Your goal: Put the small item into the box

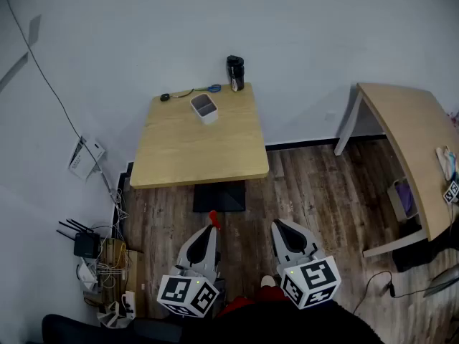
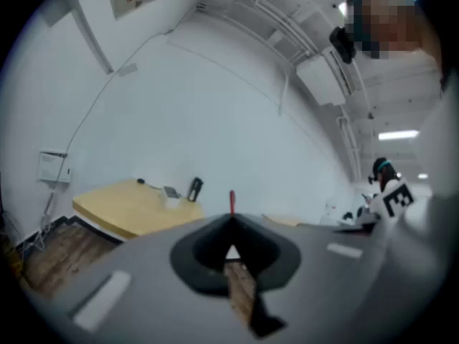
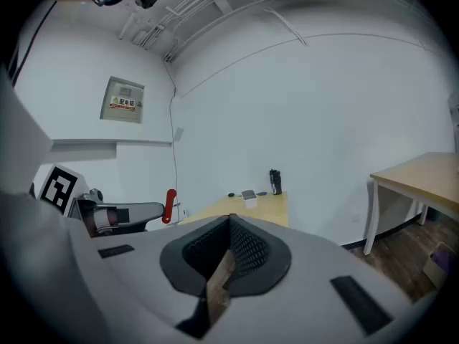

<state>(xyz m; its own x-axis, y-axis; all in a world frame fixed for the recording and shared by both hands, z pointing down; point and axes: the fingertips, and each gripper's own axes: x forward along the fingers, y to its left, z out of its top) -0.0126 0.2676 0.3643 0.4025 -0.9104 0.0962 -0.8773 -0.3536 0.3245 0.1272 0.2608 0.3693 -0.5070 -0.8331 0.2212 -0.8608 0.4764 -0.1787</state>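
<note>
A small red item (image 1: 213,218) sticks out of my left gripper (image 1: 211,228), which is shut on it; it shows as a thin red rod (image 2: 231,200) above the closed jaw tips. Both grippers hover low over the wooden floor, short of the table. My right gripper (image 1: 277,226) is shut with nothing in it. The white open box (image 1: 204,108) stands near the far edge of the wooden table (image 1: 201,149), well ahead of both grippers. The right gripper view shows the box (image 3: 249,197) and the red item (image 3: 170,205) in the left gripper.
A black bottle (image 1: 235,73) stands at the table's far edge, right of the box, with a blue item (image 1: 214,88) and a small black object (image 1: 164,97) beside it. A second table (image 1: 416,149) stands at right. A router and cables (image 1: 90,248) lie at left.
</note>
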